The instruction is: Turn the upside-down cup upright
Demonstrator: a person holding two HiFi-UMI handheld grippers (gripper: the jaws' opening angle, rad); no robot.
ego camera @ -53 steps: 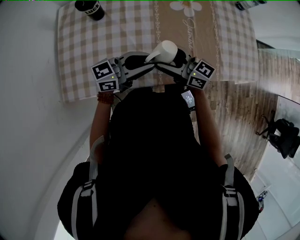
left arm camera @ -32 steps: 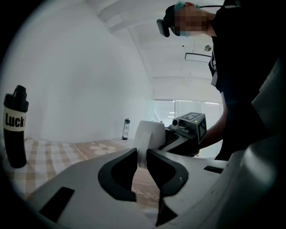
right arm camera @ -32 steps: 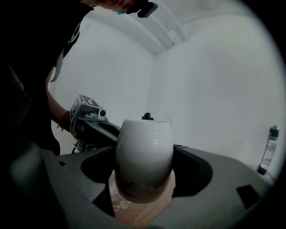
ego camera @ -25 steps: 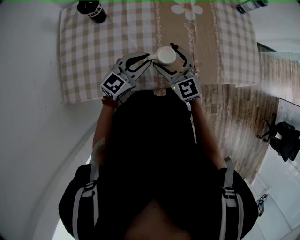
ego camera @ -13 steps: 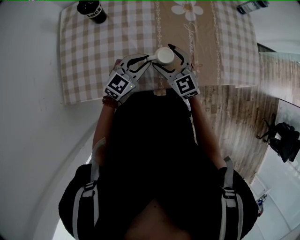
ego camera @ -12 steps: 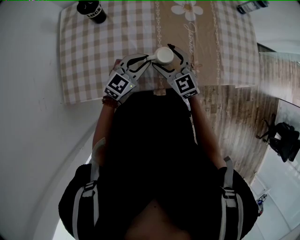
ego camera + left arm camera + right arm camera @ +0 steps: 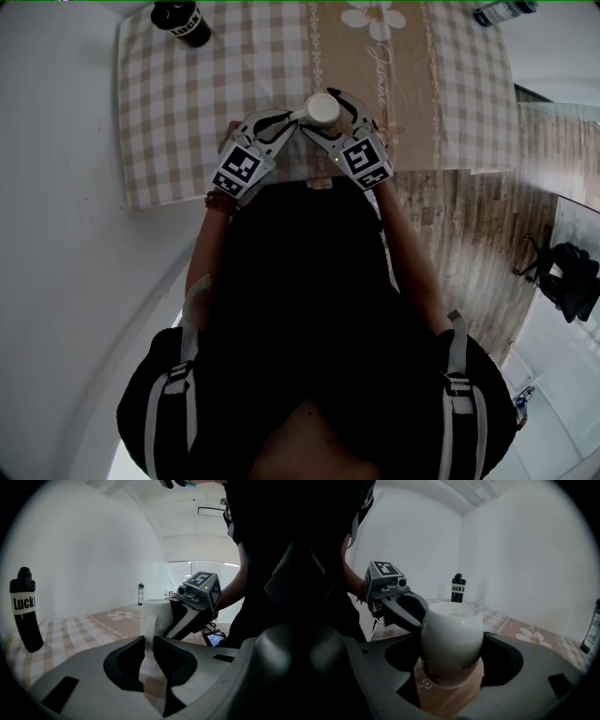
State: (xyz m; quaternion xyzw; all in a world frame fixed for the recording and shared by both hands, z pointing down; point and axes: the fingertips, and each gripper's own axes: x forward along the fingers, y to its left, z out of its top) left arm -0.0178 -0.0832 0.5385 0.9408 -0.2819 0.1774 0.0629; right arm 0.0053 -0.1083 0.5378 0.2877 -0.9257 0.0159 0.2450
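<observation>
We see the left claw [image 7: 149, 644] pinched narrow on the handle of the white cup [image 7: 322, 110] and the right claw [image 7: 452, 660] clamped round its body. The cup is upright at the bench's [image 7: 187, 112] 6 o'clock edge. The black bottle [image 7: 26, 609] at 11 o'clock reads "Luck", with the rest cut off.

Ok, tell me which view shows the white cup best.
The right gripper view: the cup fills the centre, with most of its rounded body seen between the jaws. In the left gripper view the cup shows only its handle side, partly behind the jaws. In the head view the cup is just a small round end from above.
</observation>
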